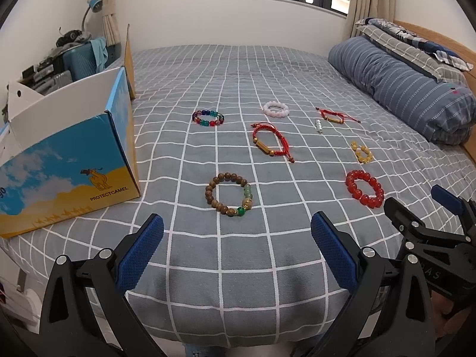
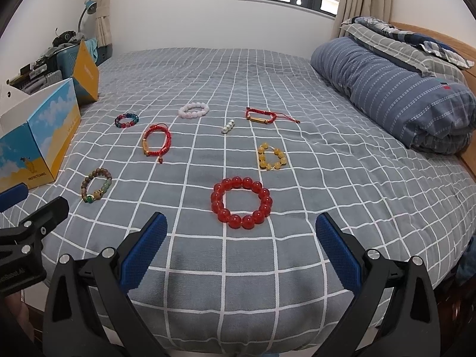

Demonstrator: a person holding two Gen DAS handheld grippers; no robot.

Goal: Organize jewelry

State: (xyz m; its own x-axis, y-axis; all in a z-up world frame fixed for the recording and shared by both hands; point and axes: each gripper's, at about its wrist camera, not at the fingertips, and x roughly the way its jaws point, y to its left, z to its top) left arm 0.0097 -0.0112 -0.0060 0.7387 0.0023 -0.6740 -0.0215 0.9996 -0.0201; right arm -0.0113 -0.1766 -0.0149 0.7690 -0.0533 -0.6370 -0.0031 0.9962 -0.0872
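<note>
Several bracelets lie spread on the grey checked bedspread (image 1: 226,261). A brown wooden bead bracelet (image 1: 229,194) lies just ahead of my open left gripper (image 1: 237,226). Directly in front of my open right gripper (image 2: 241,227) is a red bead bracelet (image 2: 241,203). Farther back lie a yellow bead bracelet (image 2: 271,156), two red cord bracelets (image 2: 156,143) (image 2: 261,116), a multicoloured bead bracelet (image 2: 127,120), a pale pink bead bracelet (image 2: 193,109) and a small silver bead piece (image 2: 228,126). Both grippers hold nothing.
An open blue and yellow cardboard box (image 1: 68,160) stands on the bed's left side. A rolled blue striped duvet (image 2: 395,89) and pillows (image 2: 401,41) lie along the right by the wooden headboard. Cluttered suitcases (image 1: 80,59) and a lamp sit beyond the left edge.
</note>
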